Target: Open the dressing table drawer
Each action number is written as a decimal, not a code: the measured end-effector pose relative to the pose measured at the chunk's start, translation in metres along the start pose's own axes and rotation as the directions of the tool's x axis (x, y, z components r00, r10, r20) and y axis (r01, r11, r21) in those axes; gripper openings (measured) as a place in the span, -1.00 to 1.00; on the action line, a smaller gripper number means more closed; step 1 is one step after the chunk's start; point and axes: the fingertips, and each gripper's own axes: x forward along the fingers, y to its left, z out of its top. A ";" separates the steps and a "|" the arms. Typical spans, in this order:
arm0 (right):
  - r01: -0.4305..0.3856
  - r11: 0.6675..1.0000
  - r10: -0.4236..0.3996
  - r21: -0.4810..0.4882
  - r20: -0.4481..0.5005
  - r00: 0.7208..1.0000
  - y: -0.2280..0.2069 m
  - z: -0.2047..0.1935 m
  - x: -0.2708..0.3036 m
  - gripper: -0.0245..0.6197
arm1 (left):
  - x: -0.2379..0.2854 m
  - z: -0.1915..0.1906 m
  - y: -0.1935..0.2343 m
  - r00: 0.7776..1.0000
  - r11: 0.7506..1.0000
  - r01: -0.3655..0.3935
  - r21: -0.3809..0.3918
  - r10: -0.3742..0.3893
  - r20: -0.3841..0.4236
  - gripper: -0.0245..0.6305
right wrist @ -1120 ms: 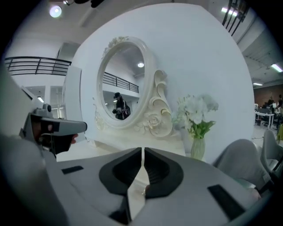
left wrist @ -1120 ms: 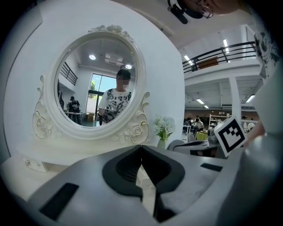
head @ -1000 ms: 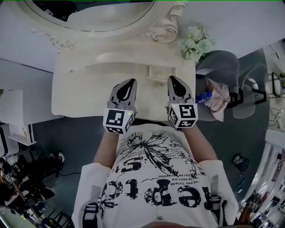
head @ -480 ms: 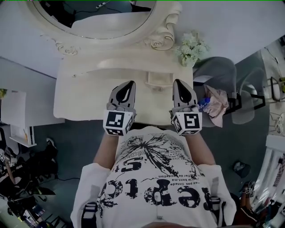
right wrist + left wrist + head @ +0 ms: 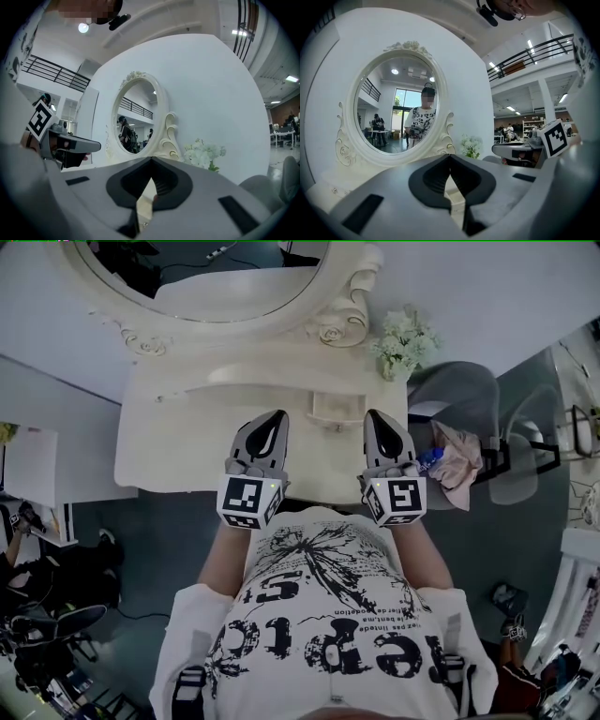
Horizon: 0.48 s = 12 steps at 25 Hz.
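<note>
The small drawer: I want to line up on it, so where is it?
In the head view, the small drawer sits at the dressing table's back, below the mirror frame, just left of the right tongs.

Evenly and brightly lit from overhead, with strip lamps (image 5: 529,45) and a round ceiling light (image 5: 83,28) glaring white. Flat and cool-toned in the head view: pale on the table top (image 5: 178,442), dark on the floor (image 5: 159,531), with only soft shadows. Strongly bent by fisheye in both gripper views, black at the corners, blurred close to the lens, sharper farther off. Bright window glare in the mirror (image 5: 389,98).
</note>
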 end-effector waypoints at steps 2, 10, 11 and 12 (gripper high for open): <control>-0.004 1.000 0.004 0.004 -0.002 1.000 0.001 -0.001 0.000 -0.87 | 0.000 0.001 -0.001 1.000 1.000 0.002 -0.001 -0.002 0.001 -0.87; -0.003 1.000 0.003 0.021 0.001 1.000 0.004 -0.003 -0.002 -0.87 | 0.002 0.003 -0.004 1.000 1.000 0.006 -0.006 -0.006 0.013 -0.87; -0.004 1.000 0.004 0.021 0.000 1.000 0.004 -0.002 -0.003 -0.87 | 0.002 0.003 -0.005 1.000 1.000 0.010 -0.006 -0.010 0.013 -0.87; -0.005 1.000 0.005 0.021 0.000 1.000 0.005 -0.003 -0.003 -0.87 | 0.003 0.003 -0.006 1.000 1.000 0.012 -0.005 -0.012 0.012 -0.87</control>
